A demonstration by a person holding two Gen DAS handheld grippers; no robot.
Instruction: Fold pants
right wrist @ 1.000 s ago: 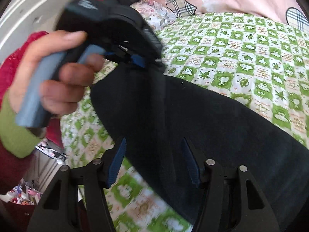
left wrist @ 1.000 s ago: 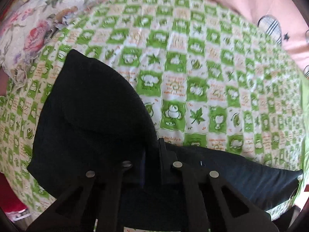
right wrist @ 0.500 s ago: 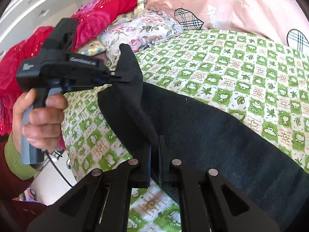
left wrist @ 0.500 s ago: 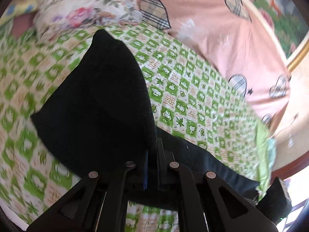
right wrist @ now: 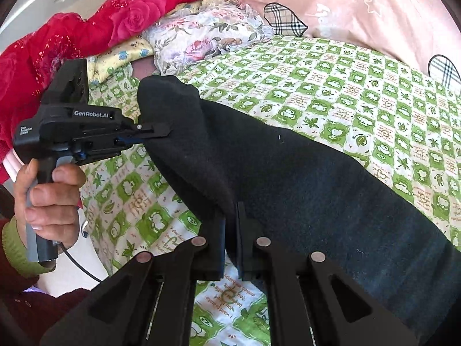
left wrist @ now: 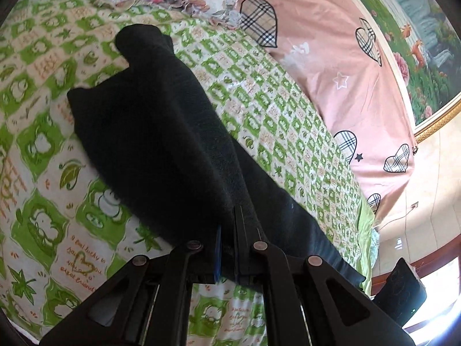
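Right claw (right wrist: 230,230) now clamped on pants (right wrist: 288,178) edge; left claw (left wrist: 227,239) likewise.

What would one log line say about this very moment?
step: fold pants | left gripper: jaws shut on black pants | right gripper: jaws shut on pants edge | pants lie on green checked bedsheet

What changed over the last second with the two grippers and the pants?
The right gripper, open around the edge of the black pants a second ago, has shut on it. The left gripper has swung away from the right one, carrying its pinched end of the pants out toward the floral pillow. Unchanged: the left gripper stays clamped on the cloth, and the pants still lie on the green checked sheet.
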